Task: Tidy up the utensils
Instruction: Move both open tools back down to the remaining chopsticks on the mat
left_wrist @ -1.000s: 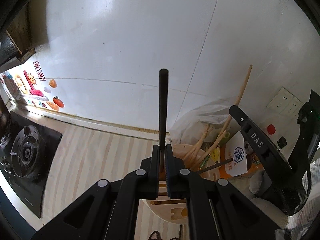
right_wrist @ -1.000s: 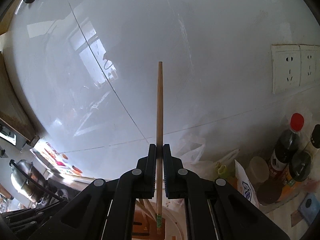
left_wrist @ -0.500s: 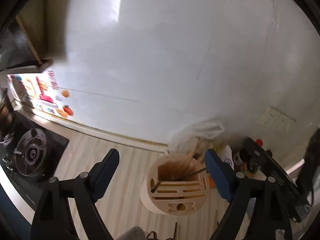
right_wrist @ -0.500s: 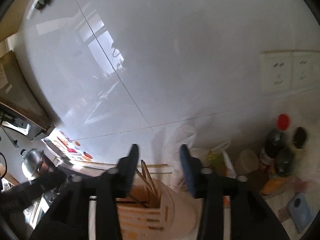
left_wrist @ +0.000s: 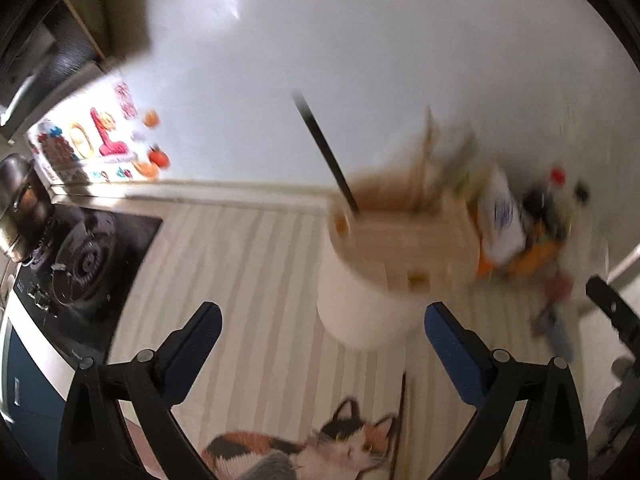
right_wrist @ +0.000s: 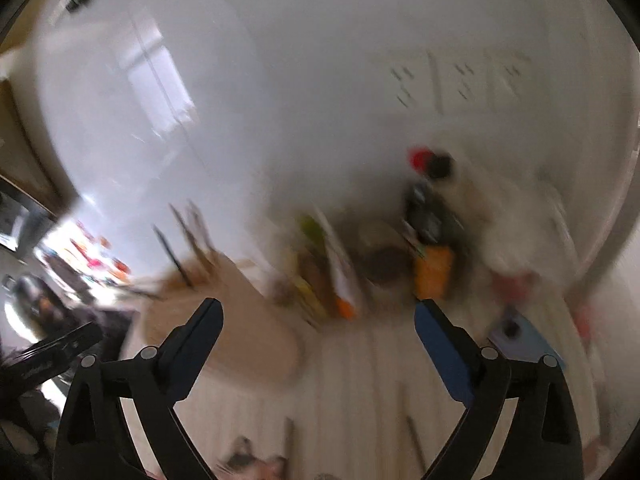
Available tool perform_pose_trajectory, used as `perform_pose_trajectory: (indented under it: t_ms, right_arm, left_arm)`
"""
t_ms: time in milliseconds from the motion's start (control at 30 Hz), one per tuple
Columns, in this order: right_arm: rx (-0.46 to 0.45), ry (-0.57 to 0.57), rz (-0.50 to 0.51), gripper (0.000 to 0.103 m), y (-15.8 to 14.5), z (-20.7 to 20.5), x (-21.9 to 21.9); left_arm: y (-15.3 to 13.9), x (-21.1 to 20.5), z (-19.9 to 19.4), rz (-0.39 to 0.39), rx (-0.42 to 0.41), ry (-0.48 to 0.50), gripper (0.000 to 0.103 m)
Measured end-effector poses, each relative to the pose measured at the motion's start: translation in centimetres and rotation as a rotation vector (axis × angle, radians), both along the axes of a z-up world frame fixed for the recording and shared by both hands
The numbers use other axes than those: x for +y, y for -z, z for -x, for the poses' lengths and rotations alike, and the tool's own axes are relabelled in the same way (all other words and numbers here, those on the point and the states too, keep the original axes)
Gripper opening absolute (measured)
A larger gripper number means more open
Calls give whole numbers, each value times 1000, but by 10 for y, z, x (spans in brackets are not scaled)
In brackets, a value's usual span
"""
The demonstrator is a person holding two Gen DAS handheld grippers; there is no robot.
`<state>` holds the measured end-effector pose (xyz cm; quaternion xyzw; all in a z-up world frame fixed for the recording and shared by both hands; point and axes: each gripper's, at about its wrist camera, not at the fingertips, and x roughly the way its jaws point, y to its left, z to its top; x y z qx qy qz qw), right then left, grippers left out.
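A beige utensil holder stands on the striped counter, blurred by motion. A black stick leans out of its left side and several wooden chopsticks rise from the middle. My left gripper hangs just in front of the holder, its jaws opening wide with nothing between them. In the right wrist view the holder is at lower left with the sticks in it. My right gripper is also opening and holds nothing. Thin wooden sticks lie on the counter below it.
A gas stove with a pot is at the left. Bottles and packets crowd the wall right of the holder. A cat-print mat lies at the front edge. Wall sockets are above the bottles.
Both grippers were shut, the left on the black stick, the right on a wooden chopstick. Both let go, opened wide and drew back; the sticks now stand in the holder.
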<state>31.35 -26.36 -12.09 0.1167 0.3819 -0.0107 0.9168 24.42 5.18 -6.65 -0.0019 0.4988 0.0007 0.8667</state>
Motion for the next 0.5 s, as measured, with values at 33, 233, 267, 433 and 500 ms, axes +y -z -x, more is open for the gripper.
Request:
perform_pose_trajectory:
  t_ms: [33,233,267,433,500]
  right_arm:
    - [38,7,6,98,12,3,-5]
    - [258,13,26,76,78,19,-28]
    - [299,6,21,71,90,22,-31]
    - [430,28,17,48,132,40,-55]
    - [473,30,8,39,147,44,-63]
  left_arm:
    - [10,-6,4,-10,26,11,103]
    - [81,-45,25,-17,191,97,102]
    - [96,-52,27,-16,231,111,101]
    - [146,-75,36,32,378,172,75]
    - [164,-85,39,38,429,196,69]
